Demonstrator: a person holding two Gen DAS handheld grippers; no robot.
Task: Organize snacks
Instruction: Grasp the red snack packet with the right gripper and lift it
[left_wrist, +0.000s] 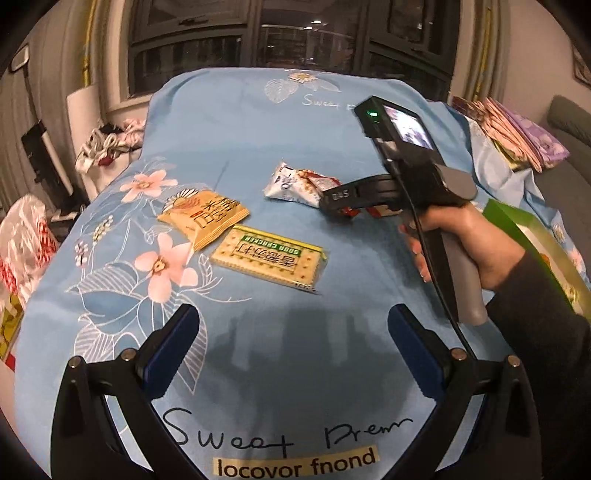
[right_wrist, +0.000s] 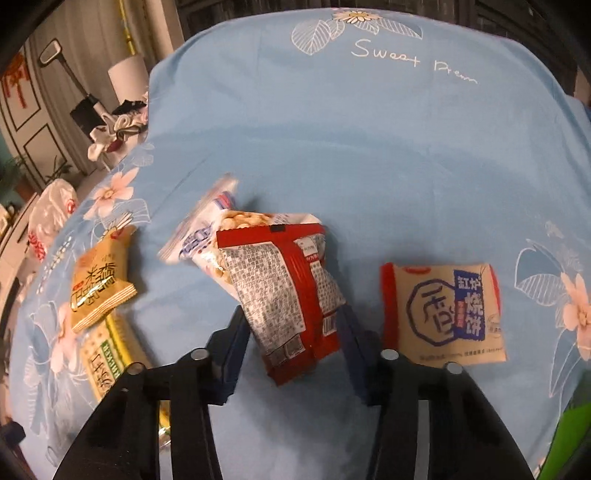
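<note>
We have the right tool (right_wrist: 291, 332) clamped on the red packet (right_wrist: 288, 295), long axis pointing away, resting on the blue sheet (right_wrist: 369, 147), its front face hidden. Left tool (left_wrist: 293, 339) gapes wide, holding nothing, hovering near the soda cracker pack (left_wrist: 269, 254).

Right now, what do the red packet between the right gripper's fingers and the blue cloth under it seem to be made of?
The red packet looks like thin plastic film with a glossy printed finish: it crinkles and catches the light, though the exact film cannot be told. The blue cloth looks like soft woven fabric with a matt finish: it shows faint creases, printed flowers and no shine.
</note>
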